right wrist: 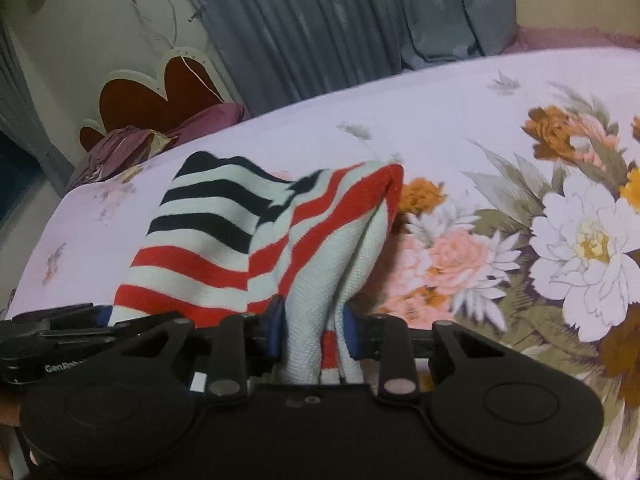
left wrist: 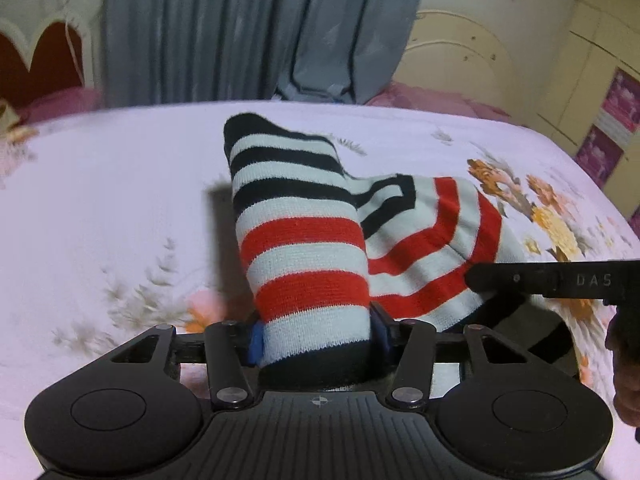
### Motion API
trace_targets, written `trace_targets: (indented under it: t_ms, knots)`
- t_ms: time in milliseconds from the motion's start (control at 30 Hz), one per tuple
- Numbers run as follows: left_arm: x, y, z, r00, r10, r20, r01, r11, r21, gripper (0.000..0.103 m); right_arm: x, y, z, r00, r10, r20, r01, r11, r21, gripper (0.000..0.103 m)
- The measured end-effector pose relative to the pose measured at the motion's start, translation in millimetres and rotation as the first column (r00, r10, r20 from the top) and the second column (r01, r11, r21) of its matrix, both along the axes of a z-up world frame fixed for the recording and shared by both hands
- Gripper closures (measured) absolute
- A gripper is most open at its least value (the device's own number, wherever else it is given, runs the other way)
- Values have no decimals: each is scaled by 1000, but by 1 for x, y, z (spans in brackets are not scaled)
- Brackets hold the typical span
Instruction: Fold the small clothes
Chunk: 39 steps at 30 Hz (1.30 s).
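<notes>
Both grippers clamped on striped garment [left wrist: 304,248], floral bedsheet [left wrist: 120,184]

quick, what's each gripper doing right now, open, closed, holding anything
Left gripper: closed on the striped garment.
Right gripper: closed on the same striped garment, another part of it.

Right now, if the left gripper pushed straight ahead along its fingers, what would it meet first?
The left gripper is already shut on the striped knit garment, so the garment itself fills its path. Beyond it lies the floral bedsheet, then probably the grey curtain; depth is unclear.
</notes>
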<state>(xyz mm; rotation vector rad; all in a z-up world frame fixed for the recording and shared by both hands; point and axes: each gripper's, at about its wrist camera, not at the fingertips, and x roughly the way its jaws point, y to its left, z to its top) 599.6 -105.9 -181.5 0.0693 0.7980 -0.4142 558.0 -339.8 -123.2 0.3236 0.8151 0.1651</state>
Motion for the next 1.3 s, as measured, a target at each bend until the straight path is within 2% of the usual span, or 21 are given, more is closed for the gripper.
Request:
trace_targets:
  t_ms: [100, 267, 533, 667, 833, 933, 1100, 1167, 1200, 1233, 1300]
  knots:
    - [-7, 32, 12, 1000, -2, 10, 2, 1000, -7, 53, -6, 29, 9, 1000, 4, 23, -3, 1000, -31, 74]
    - [-12, 101, 21, 999, 36, 15, -36, 999, 5, 53, 2, 89, 7, 999, 36, 37, -35, 999, -24, 74]
    - [-14, 199, 20, 993, 114, 6, -114, 993, 26, 53, 18, 180, -2, 993, 115, 29, -115, 993, 5, 74]
    - [-11, 226, 9, 991, 132, -9, -131, 991, 16, 53, 23, 205, -6, 991, 133, 16, -133, 991, 5, 74]
    - [-1, 239, -14, 989, 137, -51, -138, 990, -6, 52, 29, 217, -17, 992, 121, -20, -121, 993, -14, 74]
    - [4, 248, -25, 988, 136, -79, -140, 989, -56, 48, 31, 211, -34, 994, 93, -63, -93, 996, -11, 74]
    - [6, 249, -34, 989, 127, -78, -133, 989, -72, 37, 29, 205, -50, 996, 60, -69, -58, 998, 22, 71]
    - [7, 252, -35, 986, 146, -84, -151, 986, -63, 17, 28, 207, -49, 996, 58, -69, -57, 998, 15, 71]
    - [7, 254, -34, 985, 149, -84, -154, 987, -56, 15, 28, 207, -48, 996, 59, -73, -58, 998, 13, 70]
    - [8, 258, -31, 986, 142, -86, -147, 987, -62, 15, 29, 206, -48, 995, 59, -78, -59, 998, 11, 69]
    - [5, 267, -19, 987, 154, -45, -157, 984, -79, 15, 30, 209, -43, 993, 74, -91, -77, 996, -34, 55]
